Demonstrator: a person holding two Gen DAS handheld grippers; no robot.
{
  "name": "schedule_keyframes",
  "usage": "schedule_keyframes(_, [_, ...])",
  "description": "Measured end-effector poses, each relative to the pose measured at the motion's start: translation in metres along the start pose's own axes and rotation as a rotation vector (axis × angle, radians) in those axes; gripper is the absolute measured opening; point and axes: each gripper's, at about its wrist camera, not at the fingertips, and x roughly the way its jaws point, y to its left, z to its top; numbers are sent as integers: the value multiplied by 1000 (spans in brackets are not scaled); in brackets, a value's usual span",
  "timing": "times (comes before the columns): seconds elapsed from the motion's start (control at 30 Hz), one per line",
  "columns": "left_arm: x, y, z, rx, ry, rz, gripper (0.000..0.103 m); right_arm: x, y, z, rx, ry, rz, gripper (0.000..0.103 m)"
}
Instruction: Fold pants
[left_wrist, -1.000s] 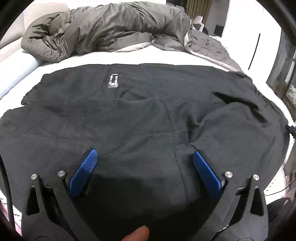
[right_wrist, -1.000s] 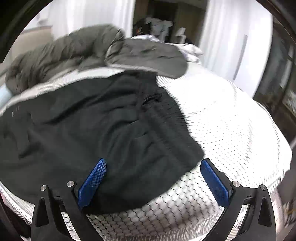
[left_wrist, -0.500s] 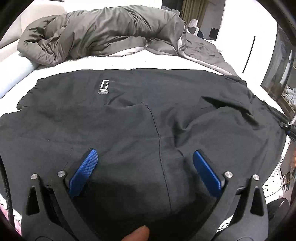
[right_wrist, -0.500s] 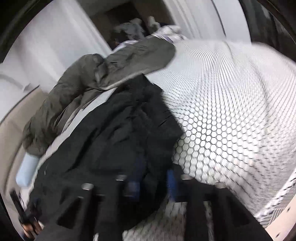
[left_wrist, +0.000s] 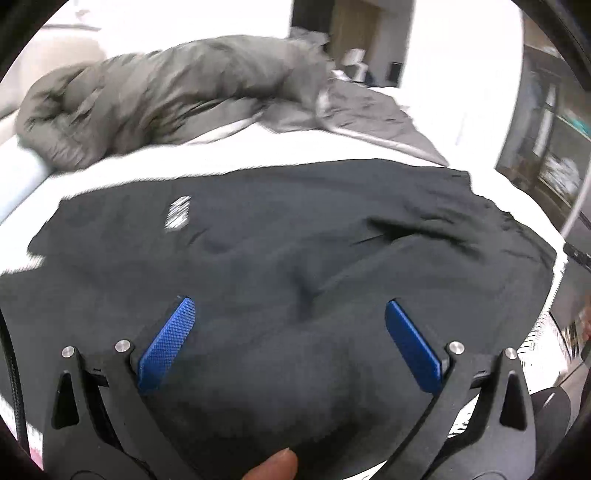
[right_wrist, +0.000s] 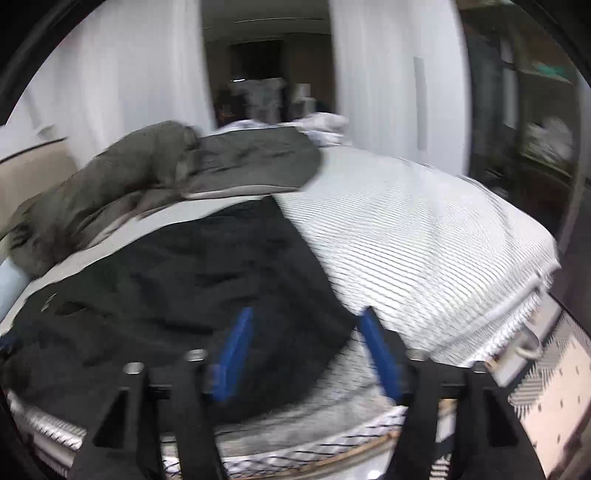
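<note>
Left gripper (left_wrist: 290, 314): nearest the left wrist camera, its two blue pads spread wide with nothing pinched between them, held over the near part of the dark cloth. A fingertip (left_wrist: 273, 466) of the person shows at the bottom edge.
Right gripper (right_wrist: 304, 321): jaws parted and just been opening; the blue pads stand apart above the near right corner of the cloth, and they do not press on it. This view is blurred.
Black pants (left_wrist: 295, 258): spread flat across the near half of the bed, wrinkled, with a small pale label (left_wrist: 178, 217) towards the far left. In the right wrist view their right edge runs diagonally away from the gripper.
Mattress (right_wrist: 424, 229): white, with a patterned surface, bare to the right of the pants and in a strip beyond them.
Grey duvet (left_wrist: 166, 103): bunched in a heap along the far side of the bed, well apart from the pants.
Room beyond: white curtains (right_wrist: 388, 92) and a dark doorway, out of focus.
</note>
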Motion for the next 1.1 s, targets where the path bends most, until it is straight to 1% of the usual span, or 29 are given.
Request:
schedule_keyframes(0.03, [6, -17, 9, 37, 1, -7, 103, -1, 6, 2, -20, 1, 40, 88])
schedule_keyframes(0.07, [12, -31, 16, 59, -5, -8, 103, 3, 26, 5, -55, -5, 107, 90])
schedule_keyframes(0.1, [15, -42, 21, 70, -14, -13, 103, 6, 36, 7, -77, -2, 137, 91])
schedule_keyframes(0.17, [31, -71, 34, 110, -8, -83, 103, 25, 79, 10, -156, 33, 223, 91])
schedule_keyframes(0.2, [37, -80, 37, 122, 0, -100, 103, 36, 97, 11, -189, 54, 264, 91])
schedule_keyframes(0.23, [51, -93, 40, 141, 29, -119, 103, 50, 116, 12, -222, 87, 299, 91])
schedule_keyframes(0.3, [70, -101, 42, 140, 74, -132, 103, 84, 148, 14, -282, 159, 353, 91])
schedule_keyframes(0.33, [85, -103, 42, 135, 109, -130, 103, 101, 163, 10, -320, 203, 363, 86])
schedule_keyframes(0.37, [97, -104, 41, 142, 141, -112, 101, 113, 174, 9, -342, 228, 353, 81])
schedule_keyframes(0.4, [107, -102, 38, 153, 169, -85, 98, 127, 181, 7, -359, 260, 338, 70])
schedule_keyframes(0.43, [115, -100, 36, 162, 191, -60, 84, 141, 184, 3, -378, 294, 306, 67])
schedule_keyframes(0.47, [119, -97, 33, 163, 203, -50, 68, 148, 183, 0, -400, 300, 275, 65])
schedule_keyframes(0.5, [122, -89, 32, 148, 213, -61, 63, 153, 182, -1, -428, 287, 251, 63])
schedule_keyframes(0.53, [119, -81, 32, 132, 208, -82, 52, 155, 177, 1, -448, 272, 233, 63])
schedule_keyframes(0.57, [117, -74, 34, 122, 205, -94, 47, 153, 167, 4, -461, 255, 196, 63])
schedule_keyframes(0.6, [113, -67, 33, 116, 205, -99, 46, 154, 159, 7, -459, 246, 166, 63])
schedule_keyframes(0.63, [109, -58, 33, 101, 200, -101, 45, 150, 141, 9, -449, 234, 115, 63])
schedule_keyframes(0.67, [105, -50, 30, 92, 193, -87, 39, 151, 124, 13, -429, 223, 73, 63])
schedule_keyframes(0.7, [101, -41, 29, 88, 190, -74, 36, 152, 108, 16, -397, 219, 53, 63])
schedule_keyframes(0.73, [97, -32, 26, 79, 182, -55, 35, 154, 91, 16, -377, 217, -6, 63])
schedule_keyframes(0.77, [94, -23, 23, 58, 178, -46, 35, 156, 79, 16, -375, 211, -69, 63])
schedule_keyframes(0.83, [89, -9, 20, 19, 180, -51, 34, 160, 66, 19, -342, 207, -75, 64])
schedule_keyframes(0.9, [83, -9, 21, 23, 170, -26, 35, 155, 70, 20, -338, 196, -82, 65])
schedule_keyframes(0.93, [76, -17, 23, 32, 162, -2, 35, 147, 76, 19, -346, 184, -81, 65])
schedule_keyframes(0.97, [68, -20, 24, 32, 148, -5, 35, 136, 84, 20, -349, 173, -43, 66])
schedule_keyframes(1.0, [56, -28, 21, 27, 129, -28, 38, 124, 91, 18, -346, 163, 12, 70])
schedule_keyframes(1.03, [49, -28, 21, 21, 113, -50, 49, 110, 99, 13, -346, 159, 84, 83])
schedule_keyframes(1.07, [43, -37, 21, 20, 100, -69, 75, 104, 107, 11, -347, 158, 132, 89])
schedule_keyframes(1.1, [39, -51, 19, 27, 86, -81, 88, 96, 121, 7, -346, 158, 180, 95])
